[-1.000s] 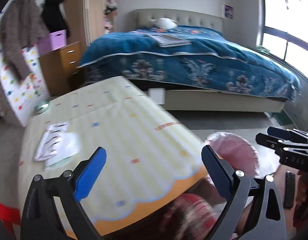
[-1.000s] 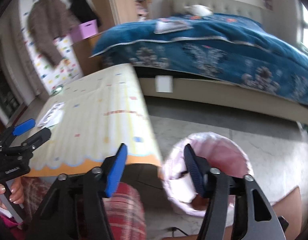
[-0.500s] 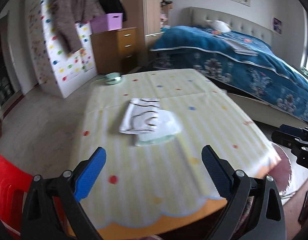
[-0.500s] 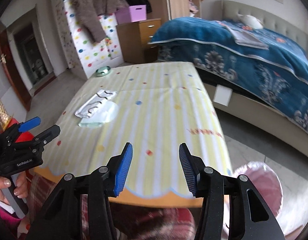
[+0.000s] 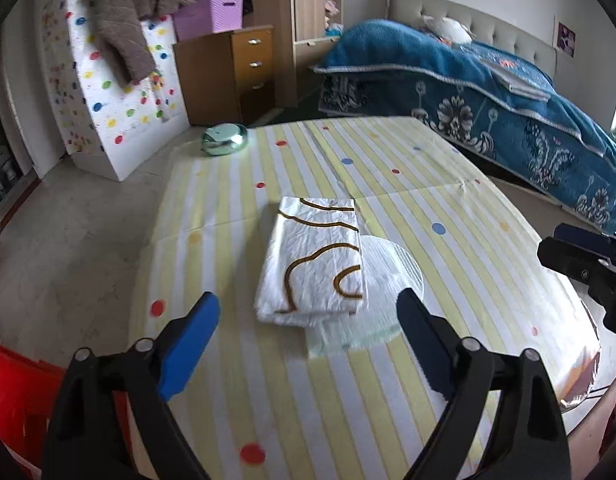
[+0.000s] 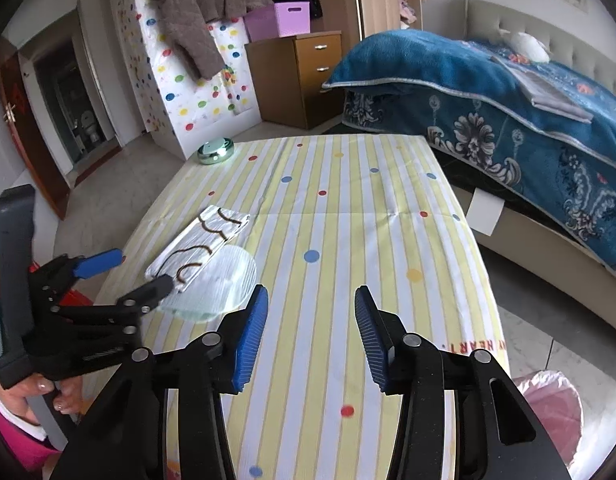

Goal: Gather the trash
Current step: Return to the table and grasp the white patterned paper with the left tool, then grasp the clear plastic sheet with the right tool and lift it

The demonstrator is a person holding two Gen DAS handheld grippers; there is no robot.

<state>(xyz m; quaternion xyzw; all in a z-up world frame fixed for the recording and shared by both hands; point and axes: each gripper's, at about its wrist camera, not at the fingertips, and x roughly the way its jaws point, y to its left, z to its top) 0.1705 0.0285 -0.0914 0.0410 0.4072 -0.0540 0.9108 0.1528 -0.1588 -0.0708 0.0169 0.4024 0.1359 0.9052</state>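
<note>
1. White crinkled wrapper [image 5: 313, 264] w/ brown squiggle print lies flat mid-table, partly on top of a clear ribbed plastic lid [image 5: 381, 276] w/ pale green edge. Both sit on the yellow-striped tablecloth [image 5: 347, 400], touching each other.
2. Left gripper [image 5: 304, 332] hovers just short of the wrapper's near edge, jaws spread wide, nothing between them.
3. Right gripper [image 6: 308, 328] hangs over bare cloth, well to the right of the trash, jaws apart & empty too.
4. Pink-lined trash bin [image 6: 547, 412] stands on the floor off the table's near right corner, low & partly hidden by the right gripper's frame.
5. Step, prob: closing in on the wrapper w/ the left tool.
6. Risks:
   - Wrapper lies flat & thin, so pads could slide over it or pinch tablecloth along w/ it, dragging the cloth.
   - Lid underneath looks slick; a push from the front may shove both pieces away rather than lift one.
   - Grabbing wrapper alone could flick the lid off the table edge.
   - Green metallic round object [image 5: 224, 145] at far corner isn't obviously trash; can't tell.
</note>
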